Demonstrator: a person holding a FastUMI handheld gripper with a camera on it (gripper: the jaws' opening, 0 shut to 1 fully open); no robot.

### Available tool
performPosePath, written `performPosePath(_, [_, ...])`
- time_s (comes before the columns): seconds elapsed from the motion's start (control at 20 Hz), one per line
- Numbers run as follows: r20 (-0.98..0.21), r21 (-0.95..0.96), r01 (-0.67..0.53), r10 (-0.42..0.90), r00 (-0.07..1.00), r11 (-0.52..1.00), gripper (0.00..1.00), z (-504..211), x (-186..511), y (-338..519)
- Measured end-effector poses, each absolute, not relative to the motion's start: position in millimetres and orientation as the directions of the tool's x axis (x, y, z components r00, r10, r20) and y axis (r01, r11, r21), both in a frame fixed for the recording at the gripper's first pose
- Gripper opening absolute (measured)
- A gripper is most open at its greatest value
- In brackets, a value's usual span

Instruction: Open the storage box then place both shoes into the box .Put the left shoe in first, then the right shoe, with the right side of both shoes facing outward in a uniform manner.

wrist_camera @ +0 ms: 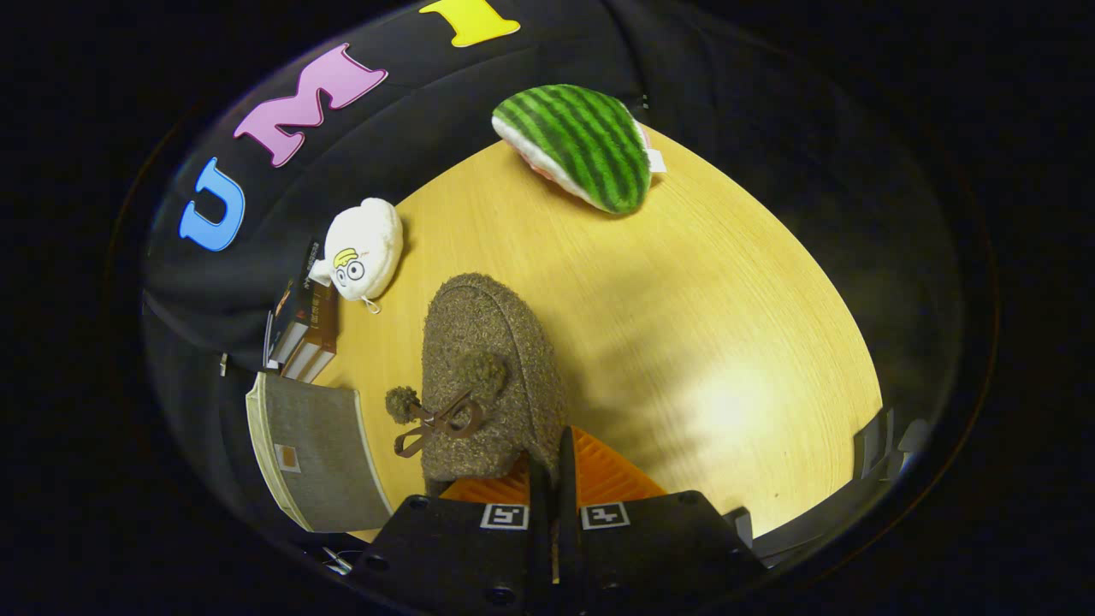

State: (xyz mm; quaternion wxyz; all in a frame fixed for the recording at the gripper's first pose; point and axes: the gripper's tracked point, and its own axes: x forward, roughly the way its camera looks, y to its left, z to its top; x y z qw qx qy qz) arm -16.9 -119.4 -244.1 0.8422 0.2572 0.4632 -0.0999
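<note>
A brown fuzzy shoe with two pompoms and a thin brown bow on top points away from me, toe toward the far side of the wooden table. My gripper is shut on the shoe's near rim, at the heel end on its right side, with the fingers almost touching. The grey storage box with a cream edge and a small brown tab stands just left of the shoe. I cannot tell whether the box is open.
A stack of books stands beyond the box against the black wall. A white plush toy lies past the shoe's toe, to the left. A watermelon-patterned plush rests at the table's far edge.
</note>
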Motion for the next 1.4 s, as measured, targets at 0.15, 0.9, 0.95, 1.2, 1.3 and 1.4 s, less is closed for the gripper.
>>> performPosePath(0.15, [-0.796, 0.376, 0.359, 0.099, 0.598, 0.854, 0.08, -204.4, -16.9, -71.9])
performPosePath(0.9, [-0.681, 0.578, 0.199, 0.335, 0.651, 0.791, 0.08, -122.1, 11.9, 180.0])
performPosePath(0.95, [-0.683, 0.577, 0.201, 0.333, 0.65, 0.791, 0.08, -124.4, 14.8, 190.5])
performPosePath(1.2, [-0.723, 0.534, 0.237, 0.293, 0.625, 0.812, 0.08, -149.3, 23.1, 225.9])
performPosePath(1.3, [-0.734, 0.506, 0.239, 0.269, 0.623, 0.829, 0.08, -156.1, 23.8, 231.5])
performPosePath(1.4, [-0.748, 0.492, 0.241, 0.265, 0.609, 0.837, 0.08, -163.9, 22.6, 237.6])
